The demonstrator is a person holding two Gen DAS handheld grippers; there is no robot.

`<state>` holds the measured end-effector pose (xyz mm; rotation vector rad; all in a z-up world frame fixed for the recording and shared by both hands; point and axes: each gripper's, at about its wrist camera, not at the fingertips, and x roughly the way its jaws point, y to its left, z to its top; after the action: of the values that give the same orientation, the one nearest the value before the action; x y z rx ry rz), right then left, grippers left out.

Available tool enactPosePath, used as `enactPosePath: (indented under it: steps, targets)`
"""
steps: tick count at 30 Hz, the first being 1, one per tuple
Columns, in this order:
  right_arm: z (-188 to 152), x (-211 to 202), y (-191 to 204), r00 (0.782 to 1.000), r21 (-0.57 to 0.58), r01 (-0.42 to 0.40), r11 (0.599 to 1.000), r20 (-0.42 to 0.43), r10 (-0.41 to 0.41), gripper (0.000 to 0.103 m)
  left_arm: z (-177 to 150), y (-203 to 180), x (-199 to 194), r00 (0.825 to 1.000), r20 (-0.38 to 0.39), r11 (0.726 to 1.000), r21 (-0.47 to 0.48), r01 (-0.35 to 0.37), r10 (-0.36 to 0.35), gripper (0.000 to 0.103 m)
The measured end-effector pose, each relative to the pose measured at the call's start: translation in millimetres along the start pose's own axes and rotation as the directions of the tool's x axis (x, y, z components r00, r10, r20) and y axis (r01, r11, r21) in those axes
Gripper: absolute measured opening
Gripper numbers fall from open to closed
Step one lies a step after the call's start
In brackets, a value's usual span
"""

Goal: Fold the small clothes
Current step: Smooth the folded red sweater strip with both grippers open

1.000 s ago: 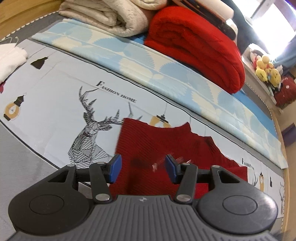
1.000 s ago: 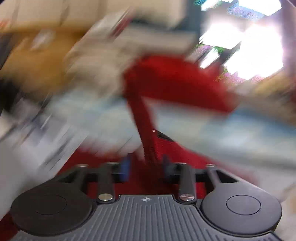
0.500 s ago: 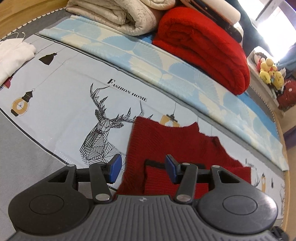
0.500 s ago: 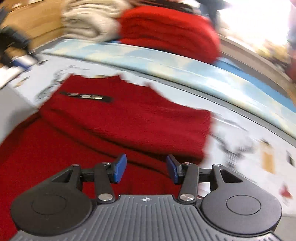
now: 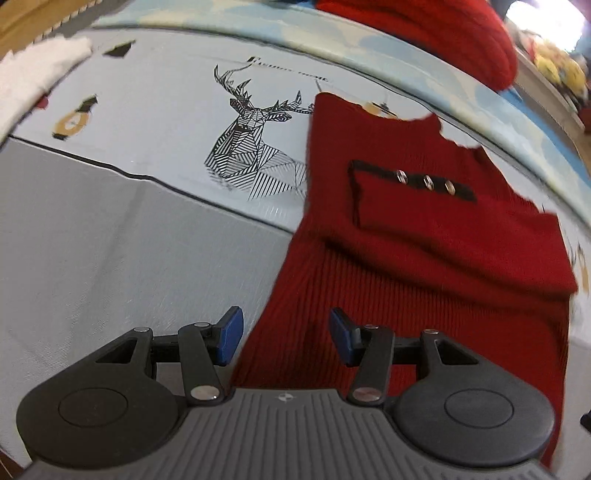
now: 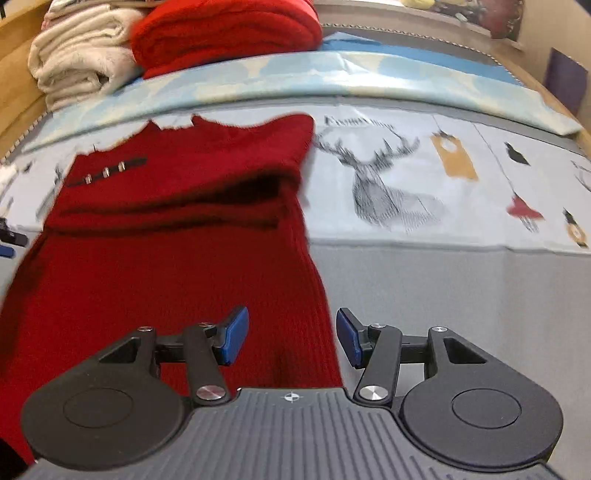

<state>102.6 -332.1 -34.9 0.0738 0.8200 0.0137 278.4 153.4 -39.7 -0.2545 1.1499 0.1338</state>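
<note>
A dark red knitted sweater (image 5: 424,236) lies flat on the printed bed cover, with its sleeves folded across the chest and a black strap with three metal rings (image 5: 424,182) on top. It also shows in the right wrist view (image 6: 166,240). My left gripper (image 5: 284,338) is open and empty, just above the sweater's lower left edge. My right gripper (image 6: 291,338) is open and empty, above the sweater's lower right edge. Neither touches the cloth.
The bed cover (image 5: 155,122) has deer and lantern prints, with a grey band (image 6: 461,288) nearest me. A folded red blanket (image 6: 225,33) and a cream blanket (image 6: 81,55) are stacked at the back. A white garment (image 5: 33,70) lies far left.
The right gripper let go of a sleeve and laid it across the sweater, then drew back towards the hem. The left gripper also drew back and lower. Both stay open.
</note>
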Motion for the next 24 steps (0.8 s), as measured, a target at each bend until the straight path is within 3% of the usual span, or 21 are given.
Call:
enactPosePath:
  steps: [3,11,13,16,19,24]
  targets:
    - [-30,-5,-5,1.0,0.016,0.005,1.0,-0.019,-0.005,0.055,-28,9,-19,1.0,0.017,1.0,0.023,0.007,-0.007,0.057]
    - [-110,-8,-28,0.997,0.171,0.022,0.985,-0.071,-0.01,0.055,-129,47,-42,0.999,-0.03,1.0,0.007,0.031,-0.031,0.057]
    - [-115,-8,-29,0.993,0.195,0.06,0.979,-0.116,-0.038,0.055,-149,59,-41,0.997,-0.063,0.998,-0.045,0.032,-0.035,0.057]
    - [-112,-10,-22,0.992,0.137,0.08,0.987,-0.111,-0.065,0.055,-164,73,-43,0.993,-0.108,0.99,-0.14,0.035,-0.05,0.057]
    - [-117,-3,-27,0.982,0.127,0.139,0.982,-0.144,-0.121,0.055,-171,82,-47,0.988,-0.115,0.977,-0.2,0.08,-0.104,0.057]
    - [-118,-4,-32,0.985,0.174,0.105,0.979,-0.157,-0.078,0.055,-178,86,-49,0.981,-0.138,0.978,-0.177,0.111,-0.136,0.055]
